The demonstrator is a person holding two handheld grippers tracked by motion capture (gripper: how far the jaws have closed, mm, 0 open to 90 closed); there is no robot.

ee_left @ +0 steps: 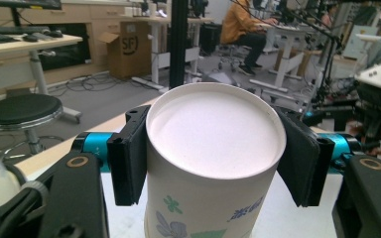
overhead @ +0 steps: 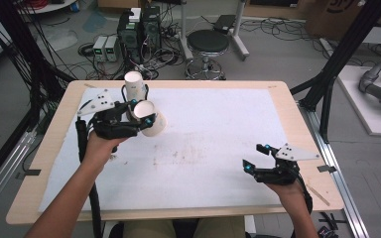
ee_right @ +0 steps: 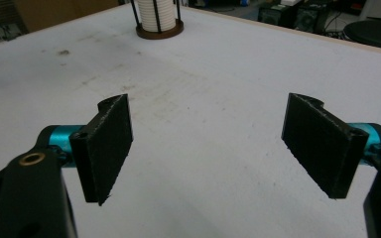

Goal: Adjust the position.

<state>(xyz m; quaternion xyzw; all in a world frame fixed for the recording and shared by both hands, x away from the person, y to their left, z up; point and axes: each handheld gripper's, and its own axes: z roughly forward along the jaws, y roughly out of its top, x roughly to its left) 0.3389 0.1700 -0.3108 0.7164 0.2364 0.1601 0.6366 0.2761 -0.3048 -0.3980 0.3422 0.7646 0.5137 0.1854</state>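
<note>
Two grippers over white table [overhead: 218,129]. Left gripper [overhead: 141,116] clamps paper cup [overhead: 149,119], jaws pressed on both sides just below rim; cup tipped on its side, held above table's far-left part, printed flowers on wall. Cup stack [overhead: 134,85] in round holder just behind it. Right gripper [overhead: 255,157] near table's right front, jaws spread wide, nothing between them.
</note>
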